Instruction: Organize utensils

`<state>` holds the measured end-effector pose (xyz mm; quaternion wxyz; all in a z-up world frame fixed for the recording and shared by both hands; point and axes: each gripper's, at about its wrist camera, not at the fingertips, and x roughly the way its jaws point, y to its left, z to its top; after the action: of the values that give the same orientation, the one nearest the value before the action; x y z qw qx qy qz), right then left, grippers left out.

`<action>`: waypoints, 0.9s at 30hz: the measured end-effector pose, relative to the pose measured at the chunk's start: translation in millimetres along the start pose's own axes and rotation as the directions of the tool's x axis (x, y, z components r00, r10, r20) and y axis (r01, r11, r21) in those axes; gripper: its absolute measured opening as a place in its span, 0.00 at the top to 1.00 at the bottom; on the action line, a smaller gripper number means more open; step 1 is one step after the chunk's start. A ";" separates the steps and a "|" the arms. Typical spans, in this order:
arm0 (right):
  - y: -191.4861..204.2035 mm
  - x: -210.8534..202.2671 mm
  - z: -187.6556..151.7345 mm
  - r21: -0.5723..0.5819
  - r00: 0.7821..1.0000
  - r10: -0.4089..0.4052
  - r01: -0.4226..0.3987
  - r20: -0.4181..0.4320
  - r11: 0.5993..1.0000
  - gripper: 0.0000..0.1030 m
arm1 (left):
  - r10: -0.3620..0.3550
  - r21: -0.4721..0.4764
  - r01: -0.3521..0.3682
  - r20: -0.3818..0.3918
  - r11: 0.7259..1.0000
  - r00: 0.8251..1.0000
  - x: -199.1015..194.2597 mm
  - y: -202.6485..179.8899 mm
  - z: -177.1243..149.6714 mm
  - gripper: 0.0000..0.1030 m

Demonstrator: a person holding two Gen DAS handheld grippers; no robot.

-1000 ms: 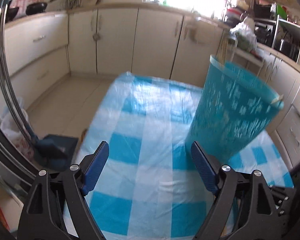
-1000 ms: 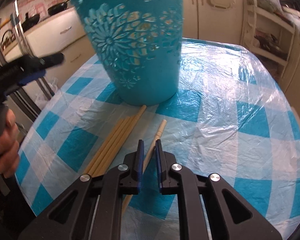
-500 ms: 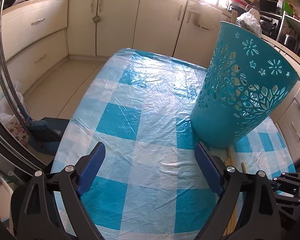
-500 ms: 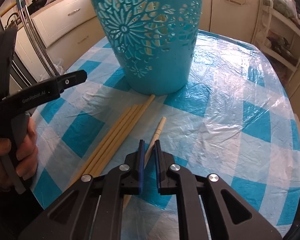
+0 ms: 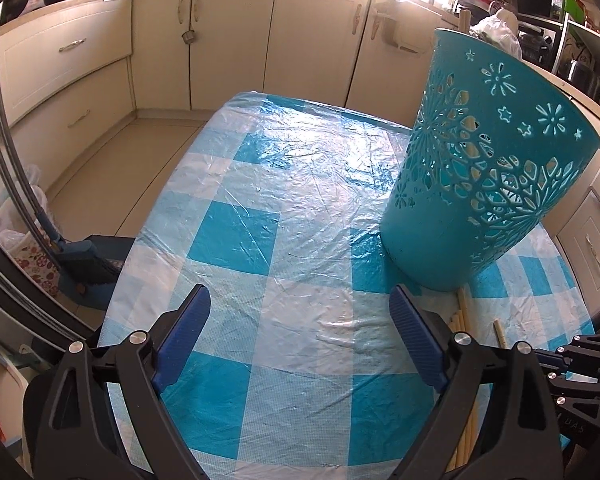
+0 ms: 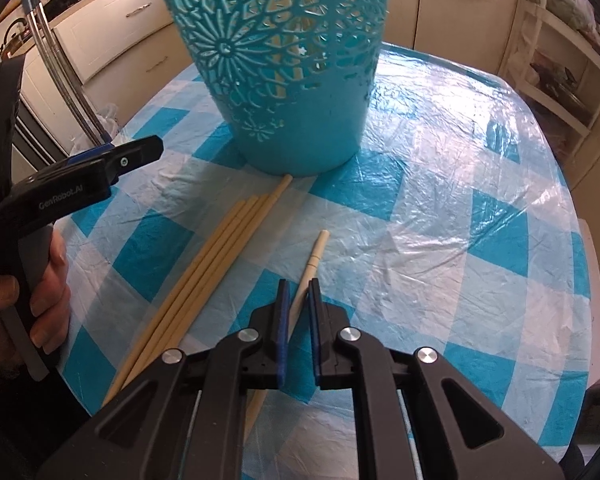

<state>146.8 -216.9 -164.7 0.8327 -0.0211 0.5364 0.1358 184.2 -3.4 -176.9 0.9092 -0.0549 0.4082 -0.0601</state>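
A teal cut-out plastic basket (image 6: 288,64) stands upright on the blue-and-white checked table; it also shows in the left wrist view (image 5: 480,176). A bundle of several pale wooden sticks (image 6: 216,260) lies in front of it, their far ends near its base. A single pale stick (image 6: 310,264) lies apart to the right. My right gripper (image 6: 298,292) is shut on this single stick, low at the table. My left gripper (image 5: 300,320) is open and empty above the table, left of the basket. One stick end pokes above the basket rim (image 5: 464,20).
The table (image 5: 284,184) has rounded edges with floor beyond its left side. Kitchen cabinets (image 5: 236,36) line the back. A blue dustpan and brush (image 5: 88,264) and bags sit on the floor at left. Shelves (image 6: 560,68) stand at right.
The basket has settled upright from a blurred tilt. My left gripper has drawn back and stays open. My right gripper stays shut on the single stick.
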 end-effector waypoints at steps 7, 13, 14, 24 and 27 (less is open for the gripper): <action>3.5 -1.6 -2.6 0.041 0.999 -0.028 0.027 0.039 0.999 0.93 | -0.005 -0.004 0.005 -0.004 1.000 1.000 1.8 2.5 -0.7 0.15; -9.7 -21.3 -15.6 0.139 0.988 0.087 -0.104 0.123 0.985 0.94 | -0.014 -0.015 0.014 -0.005 1.000 1.000 3.2 4.3 -1.0 0.15; -11.0 -25.7 -16.7 0.144 0.985 0.101 -0.122 0.140 0.982 0.94 | -0.014 -0.016 0.014 -0.005 1.000 1.000 3.5 4.4 -1.0 0.15; -11.7 -105.0 -5.5 0.099 0.839 0.364 -0.435 0.404 0.895 0.94 | -0.013 -0.024 0.013 -0.010 1.000 1.000 4.1 5.1 -1.6 0.15; -13.0 -133.4 11.2 0.059 0.761 0.418 -0.510 0.495 0.858 0.94 | -0.011 -0.023 0.010 -0.010 1.000 1.000 4.2 4.9 -1.9 0.15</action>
<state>108.2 -254.5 -41.4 0.8744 0.2255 0.3192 0.2876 185.9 0.8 -181.9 0.9062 -0.0670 0.4131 -0.0605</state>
